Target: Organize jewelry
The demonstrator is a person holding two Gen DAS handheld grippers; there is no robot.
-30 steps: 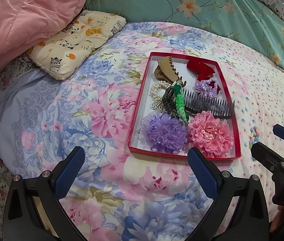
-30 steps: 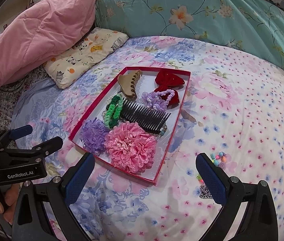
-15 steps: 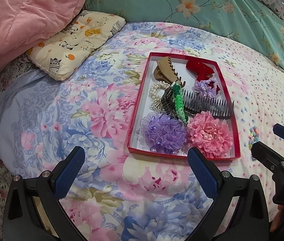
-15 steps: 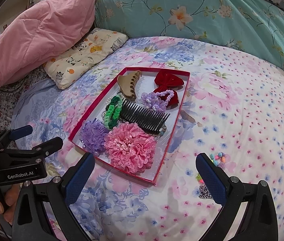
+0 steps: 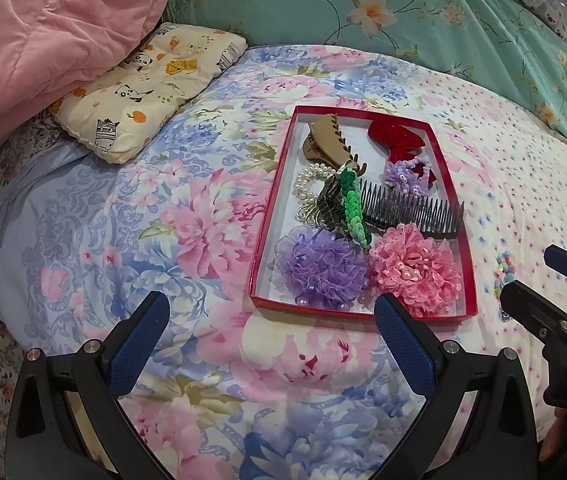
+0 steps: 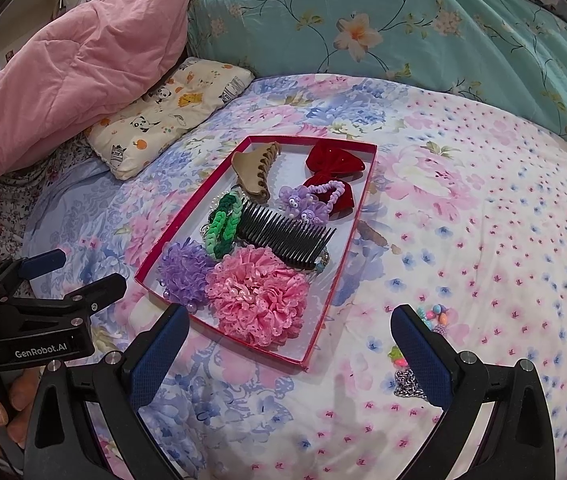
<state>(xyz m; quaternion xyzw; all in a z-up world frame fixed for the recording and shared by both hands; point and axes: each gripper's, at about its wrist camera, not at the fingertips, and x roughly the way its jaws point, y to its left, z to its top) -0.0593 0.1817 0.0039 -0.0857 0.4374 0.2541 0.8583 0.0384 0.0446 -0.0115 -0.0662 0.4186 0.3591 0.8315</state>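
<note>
A red-rimmed tray (image 5: 264, 248) (image 6: 339, 276) lies on the floral bedspread. It holds a pink flower scrunchie (image 5: 413, 270) (image 6: 257, 296), a purple one (image 5: 323, 268) (image 6: 185, 274), a black comb (image 5: 411, 210) (image 6: 287, 236), a green braided band (image 5: 353, 204), a tan claw clip (image 5: 325, 140), a red bow (image 6: 333, 164) and pearls (image 5: 307, 180). A colourful bead bracelet (image 6: 433, 316) (image 5: 503, 268) and a silver chain (image 6: 407, 384) lie on the bed right of the tray. My left gripper (image 5: 271, 340) is open and empty, near the tray's front edge. My right gripper (image 6: 287, 344) is open and empty, its right finger next to the bracelet.
A panda-print pillow (image 5: 143, 88) and a pink quilt (image 5: 43, 40) lie at the back left. A teal floral duvet (image 6: 403, 20) runs along the back. The left gripper shows at the left of the right wrist view (image 6: 43, 308).
Both views have drifted very slightly; the tray sits a touch higher in frame. Nothing was gripped or released.
</note>
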